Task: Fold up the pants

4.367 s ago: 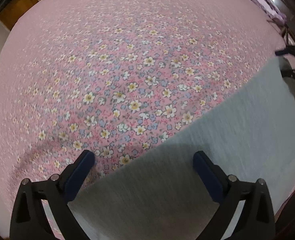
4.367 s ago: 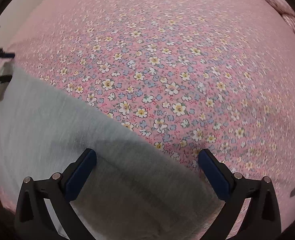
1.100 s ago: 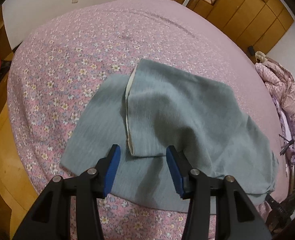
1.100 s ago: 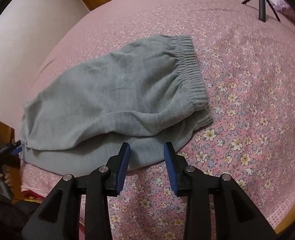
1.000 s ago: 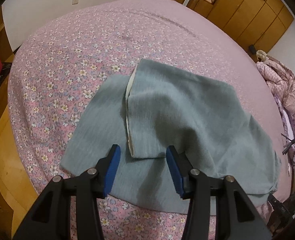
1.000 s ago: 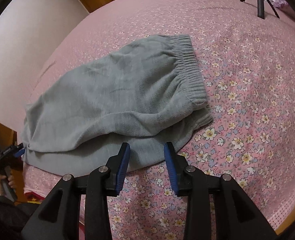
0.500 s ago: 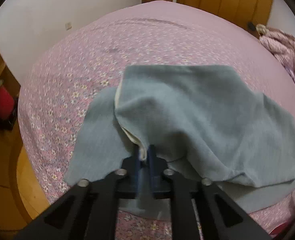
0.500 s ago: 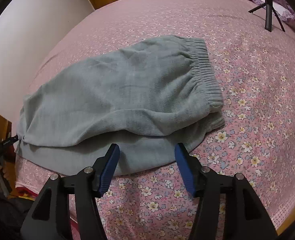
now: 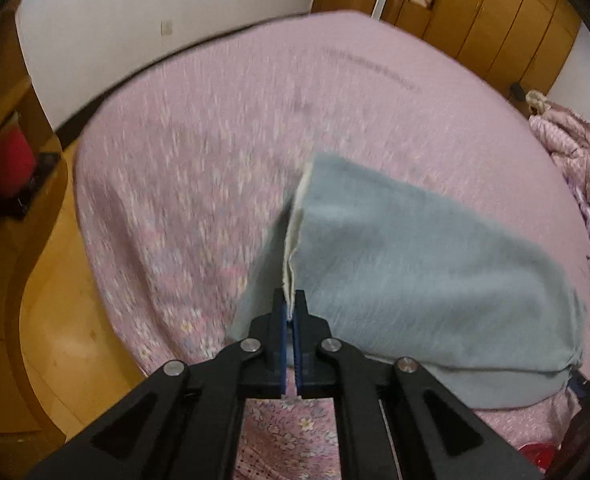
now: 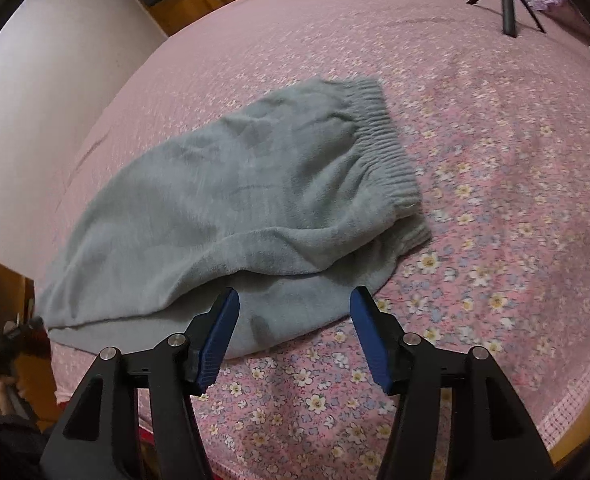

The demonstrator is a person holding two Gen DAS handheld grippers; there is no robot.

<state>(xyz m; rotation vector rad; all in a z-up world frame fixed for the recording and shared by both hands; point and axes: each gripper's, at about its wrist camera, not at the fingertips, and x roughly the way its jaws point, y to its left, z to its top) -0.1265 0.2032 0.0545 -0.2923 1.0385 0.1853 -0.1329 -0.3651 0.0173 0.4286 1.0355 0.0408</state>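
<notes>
Left fingers (image 9: 283, 316) pinching apparently the pants (image 9: 415, 264) hem.

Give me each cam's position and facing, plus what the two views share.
Left wrist: sits on the left tool, looks forward along its shut fingers at the hem end of the grey pants and across the floral bed toward the wardrobes; own fingers show.
Right wrist: sits on the right tool, open, looks over the waistband end of the pants toward a tripod; own fingers show.
Shared: the same pants and bed, from opposite ends.
</notes>
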